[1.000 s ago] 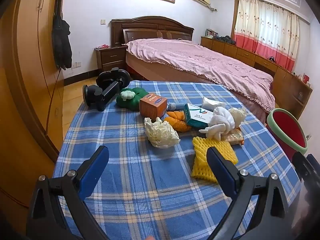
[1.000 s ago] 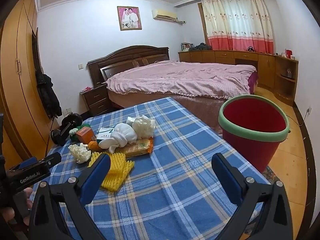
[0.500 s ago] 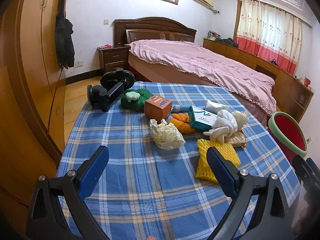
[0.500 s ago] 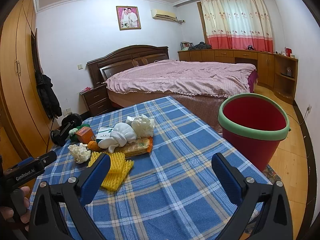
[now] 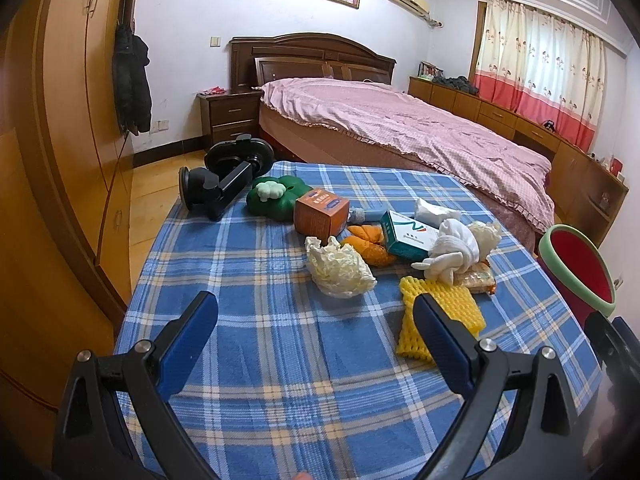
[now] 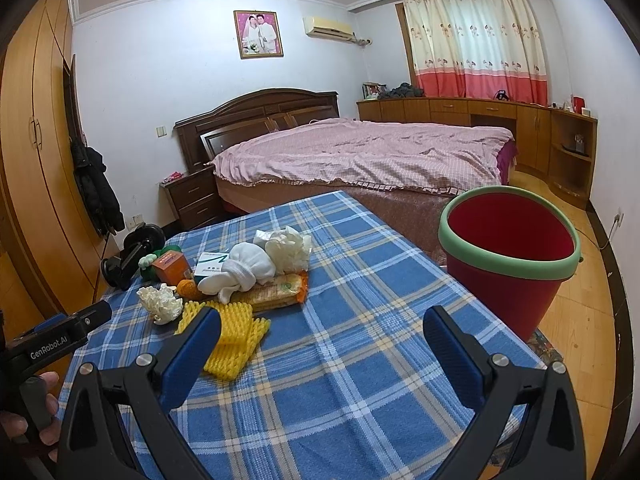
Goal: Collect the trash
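Note:
A pile of trash lies on the blue plaid table (image 5: pixel 256 360): crumpled pale paper (image 5: pixel 338 268), a yellow foam net (image 5: pixel 440 316), a white glove (image 5: pixel 452 248), a cracker packet (image 6: pixel 276 290), a green-white box (image 5: pixel 406 236) and an orange box (image 5: pixel 320 214). The red bin with a green rim (image 6: pixel 508 256) stands off the table's right side. My left gripper (image 5: pixel 316 340) is open and empty, above the near table, short of the paper. My right gripper (image 6: pixel 320 344) is open and empty; its left finger overlaps the foam net (image 6: pixel 236 336).
A black suction mount (image 5: pixel 224 178) and a green toy (image 5: pixel 276 198) lie at the table's far left. A bed (image 6: pixel 360 156) stands beyond the table, a wardrobe (image 5: pixel 52 120) to the left, low cabinets (image 6: pixel 520 128) along the right wall.
Both grippers have drawn back a little from the pile and stay open. The objects on the table have not moved.

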A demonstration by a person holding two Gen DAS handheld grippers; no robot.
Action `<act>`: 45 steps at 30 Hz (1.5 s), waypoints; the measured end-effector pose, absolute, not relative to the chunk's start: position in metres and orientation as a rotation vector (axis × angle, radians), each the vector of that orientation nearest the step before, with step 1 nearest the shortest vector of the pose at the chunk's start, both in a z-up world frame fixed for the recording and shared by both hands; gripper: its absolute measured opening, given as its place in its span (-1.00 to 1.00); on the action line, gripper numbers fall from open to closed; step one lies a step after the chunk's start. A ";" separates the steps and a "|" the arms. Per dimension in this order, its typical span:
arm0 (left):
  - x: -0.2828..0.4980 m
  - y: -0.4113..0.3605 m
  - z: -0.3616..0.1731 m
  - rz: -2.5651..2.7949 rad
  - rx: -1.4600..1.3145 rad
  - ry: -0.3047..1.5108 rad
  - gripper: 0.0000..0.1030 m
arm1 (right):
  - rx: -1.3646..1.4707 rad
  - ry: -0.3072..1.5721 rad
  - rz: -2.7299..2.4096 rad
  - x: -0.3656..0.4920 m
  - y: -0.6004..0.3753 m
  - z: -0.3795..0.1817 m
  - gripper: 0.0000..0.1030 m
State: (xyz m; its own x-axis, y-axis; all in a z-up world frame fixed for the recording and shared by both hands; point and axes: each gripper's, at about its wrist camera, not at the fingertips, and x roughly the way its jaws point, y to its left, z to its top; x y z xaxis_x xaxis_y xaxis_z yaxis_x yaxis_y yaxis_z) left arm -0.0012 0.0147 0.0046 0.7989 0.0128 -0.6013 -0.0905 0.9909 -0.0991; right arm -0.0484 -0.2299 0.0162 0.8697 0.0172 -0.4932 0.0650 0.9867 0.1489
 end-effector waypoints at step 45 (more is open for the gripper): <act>-0.001 0.019 0.002 0.054 -0.134 0.655 0.89 | 0.171 0.522 -0.029 -0.050 -0.230 0.013 1.00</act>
State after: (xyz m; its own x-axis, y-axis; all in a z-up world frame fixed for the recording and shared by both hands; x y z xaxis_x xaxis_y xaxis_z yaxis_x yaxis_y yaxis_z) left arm -0.0015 0.0186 0.0025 0.7917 0.0075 -0.6108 -0.0920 0.9900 -0.1071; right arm -0.0500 -0.2298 0.0129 0.8666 0.0164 -0.4987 0.0706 0.9854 0.1550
